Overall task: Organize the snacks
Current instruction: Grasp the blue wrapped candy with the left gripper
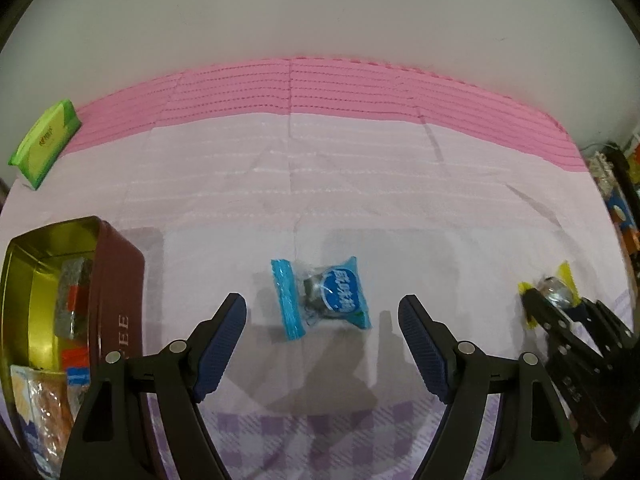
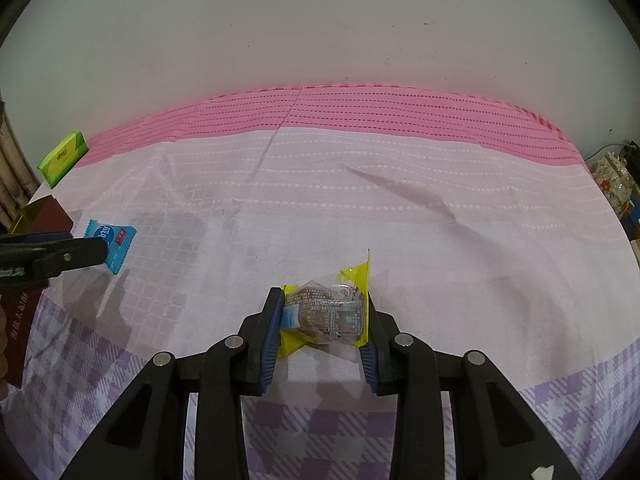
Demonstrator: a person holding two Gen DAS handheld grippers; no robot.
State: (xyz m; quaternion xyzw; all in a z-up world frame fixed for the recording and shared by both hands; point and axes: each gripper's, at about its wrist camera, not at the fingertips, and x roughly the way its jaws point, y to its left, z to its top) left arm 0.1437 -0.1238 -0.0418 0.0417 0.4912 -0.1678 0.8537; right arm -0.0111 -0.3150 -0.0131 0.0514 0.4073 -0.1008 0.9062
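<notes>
Cloth-covered table [image 1: 360, 184] bears tin [image 1: 116, 280]; blue snack [image 1: 320, 298]; green pack [image 1: 46, 138].

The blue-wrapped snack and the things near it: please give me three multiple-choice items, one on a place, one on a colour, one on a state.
1. Where does the blue-wrapped snack lie?
A. inside the tin
B. on the cloth before the left gripper
C. on the green packet

2. What colour are the ends of the wrapper in the right gripper?
A. yellow
B. red
C. white

3. How is the dark red metal tin?
A. lidded
B. overturned
C. open, with snacks inside

Answers: 1 B, it lies between the open fingers; 2 A, the clear yellow-ended snack is clamped there; 3 C, its gold inside shows packets.
</notes>
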